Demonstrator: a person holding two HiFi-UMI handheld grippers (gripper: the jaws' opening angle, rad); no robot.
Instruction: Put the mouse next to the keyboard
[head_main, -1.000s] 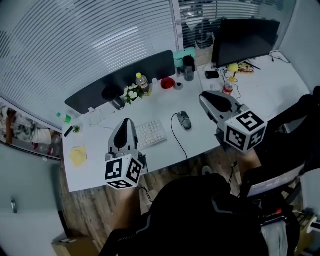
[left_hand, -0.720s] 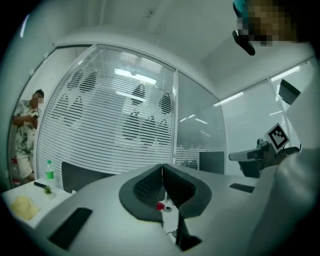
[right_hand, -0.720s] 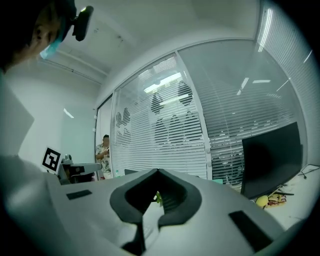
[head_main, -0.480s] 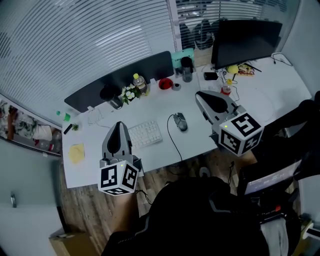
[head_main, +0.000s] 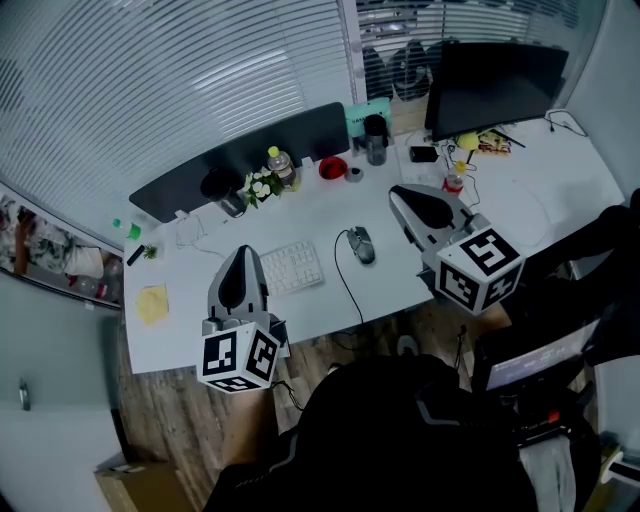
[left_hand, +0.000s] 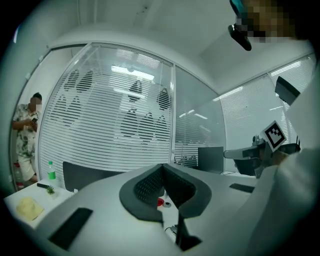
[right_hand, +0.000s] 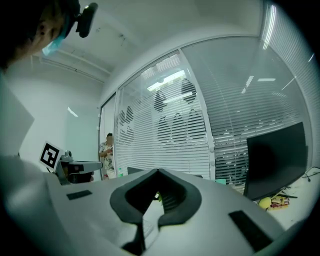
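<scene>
- The left gripper (left_hand: 163, 166) has its jaws pressed together at the tips, with nothing between them.
- The right gripper (right_hand: 158, 171) is likewise closed tip to tip and empty.
- Seen from the head view, both are held level over the near part of the white desk (head_main: 318, 208), pointing away from the person.
- There the left gripper (head_main: 243, 250) overlaps the left end of the keyboard (head_main: 291, 268), and the right gripper (head_main: 396, 192) sits off to the right, well apart from it.
- The mouse (head_main: 361, 243) lies on the desk between the two grippers. It is nearer the right gripper's tips, to their left and a little closer to the person.
- Neither gripper touches the mouse.
- The mouse sits to the right of the keyboard with a strip of bare desk between them. Its cable (head_main: 347, 283) runs from it toward the front edge of the desk.
- Through the opening below the left jaws a red bowl (left_hand: 159, 202) shows.
- In the head view, that red bowl (head_main: 333, 167) stands farther back on the desk, beside a bottle (head_main: 283, 164) and a small bunch of flowers (head_main: 262, 187).
- A dark monitor (head_main: 495, 82) stands at the far right.
- A yellow pad (head_main: 154, 306) lies near the desk's left edge.
</scene>
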